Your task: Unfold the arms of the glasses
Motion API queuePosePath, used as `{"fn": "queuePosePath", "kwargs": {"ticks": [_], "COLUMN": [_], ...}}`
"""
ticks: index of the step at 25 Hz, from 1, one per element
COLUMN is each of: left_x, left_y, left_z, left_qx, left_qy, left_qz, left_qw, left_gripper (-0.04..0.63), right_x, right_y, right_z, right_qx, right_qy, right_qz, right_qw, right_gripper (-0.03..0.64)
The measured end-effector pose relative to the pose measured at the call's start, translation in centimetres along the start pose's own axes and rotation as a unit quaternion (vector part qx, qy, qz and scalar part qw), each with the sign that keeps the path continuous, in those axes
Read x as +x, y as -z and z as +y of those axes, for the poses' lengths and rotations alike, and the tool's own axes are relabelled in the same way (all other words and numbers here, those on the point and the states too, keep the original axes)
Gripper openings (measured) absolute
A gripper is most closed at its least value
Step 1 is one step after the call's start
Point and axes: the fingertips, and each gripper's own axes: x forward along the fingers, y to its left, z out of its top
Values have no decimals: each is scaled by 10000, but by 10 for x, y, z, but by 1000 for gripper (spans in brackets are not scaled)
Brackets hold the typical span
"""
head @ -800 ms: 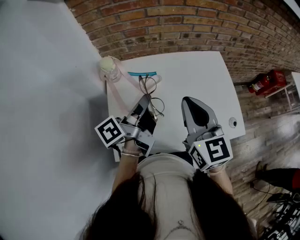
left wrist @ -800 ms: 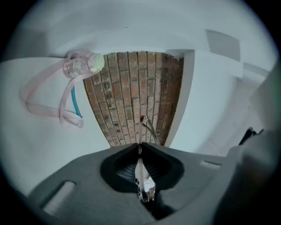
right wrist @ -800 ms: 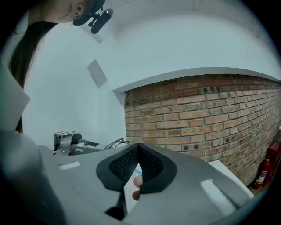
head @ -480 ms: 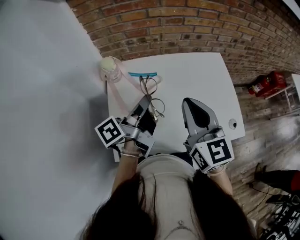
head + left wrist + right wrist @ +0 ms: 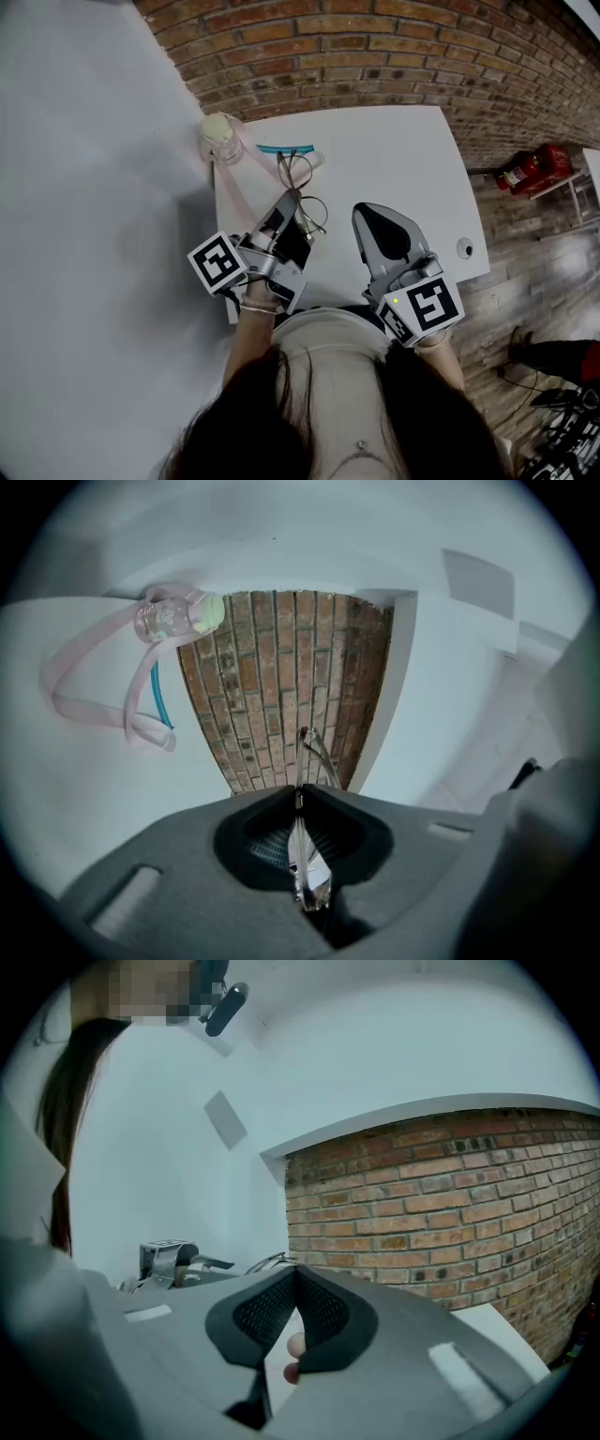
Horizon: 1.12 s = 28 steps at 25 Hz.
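The left tool (image 5: pixel 300 794) is clamped edge-on onto the thin wire glasses (image 5: pixel 302 855), holding them just above the left part of the table (image 5: pixel 394 150), near a pink strap (image 5: pixel 246 159). The right tool (image 5: pixel 295 1269) hangs close by with its jaws pressed together and nothing between them. With so narrow a hold, I judge that a sideways tug on an arm could twist the frame out of the jaws or bend a hinge, and pushing in with the right tool unopened would only knock the glasses askew.
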Motion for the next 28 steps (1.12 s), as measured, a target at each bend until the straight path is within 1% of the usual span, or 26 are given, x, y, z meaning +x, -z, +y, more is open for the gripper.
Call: {"fn": "queuePosePath", "kwargs": {"ticks": [12, 19, 25, 28], "left_x": [-1, -1, -2, -2], "left_y": [-1, -2, -3, -4], "left_z": [-1, 1, 0, 1], "left_qx": [-48, -82, -133, -153], "left_qy": [36, 60, 53, 61], "left_qz": [-36, -36, -57, -63], "left_qw": [10000, 9999, 9999, 9998], "left_gripper": [26, 26, 26, 26], "right_x": [2, 4, 6, 9], "right_y": [8, 15, 21, 26], "right_z": [21, 34, 49, 53], "right_qx": [26, -18, -94, -90], "right_qy": [-458, -775, -1098, -1194], "right_qz": [123, 187, 315, 383], "right_qw": [9989, 9968, 9934, 9921], "right_gripper": [9, 40, 54, 57]}}
